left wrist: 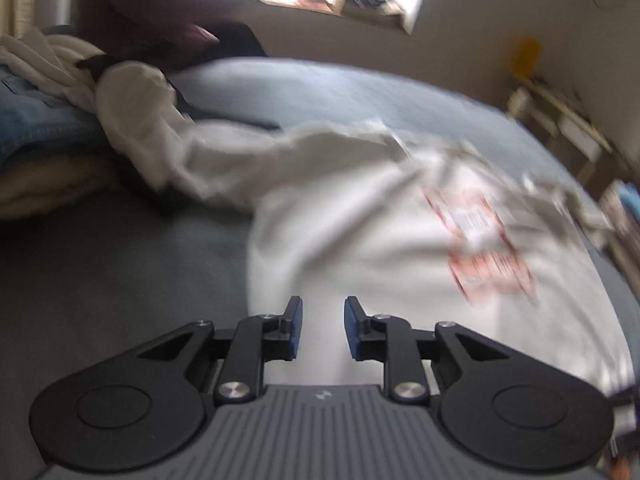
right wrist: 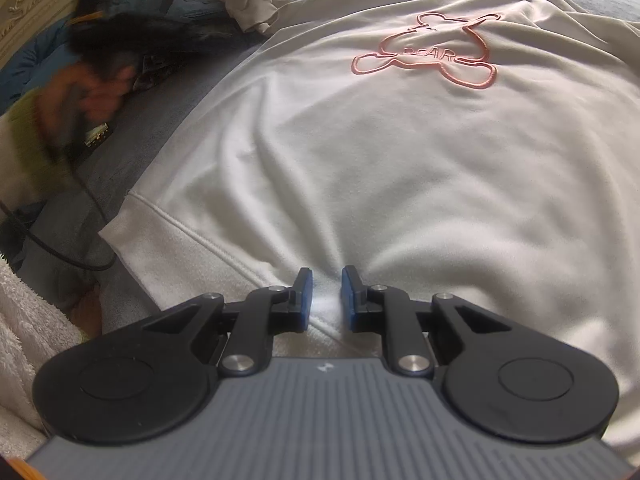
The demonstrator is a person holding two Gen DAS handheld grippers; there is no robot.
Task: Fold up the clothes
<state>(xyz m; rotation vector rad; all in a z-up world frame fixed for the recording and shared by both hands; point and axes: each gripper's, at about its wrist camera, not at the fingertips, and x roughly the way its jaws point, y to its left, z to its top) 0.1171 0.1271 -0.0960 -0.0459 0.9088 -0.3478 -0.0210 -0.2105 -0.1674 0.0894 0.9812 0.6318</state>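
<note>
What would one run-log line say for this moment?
stage: flattening | item: white bear-print sweatshirt on grey bed cover | left hand-held gripper: open | right hand-held gripper: pinching hem

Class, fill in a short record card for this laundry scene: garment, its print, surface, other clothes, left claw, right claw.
garment: white cotton sweatshirt, spread flat
print: pink outlined bear motif on its chest
surface: grey bed cover
other clothes: blue denim jeans in a heap at the side
left claw: open above the sweatshirt, gripping nothing
right claw: closed on a pinch of the sweatshirt's hem
</note>
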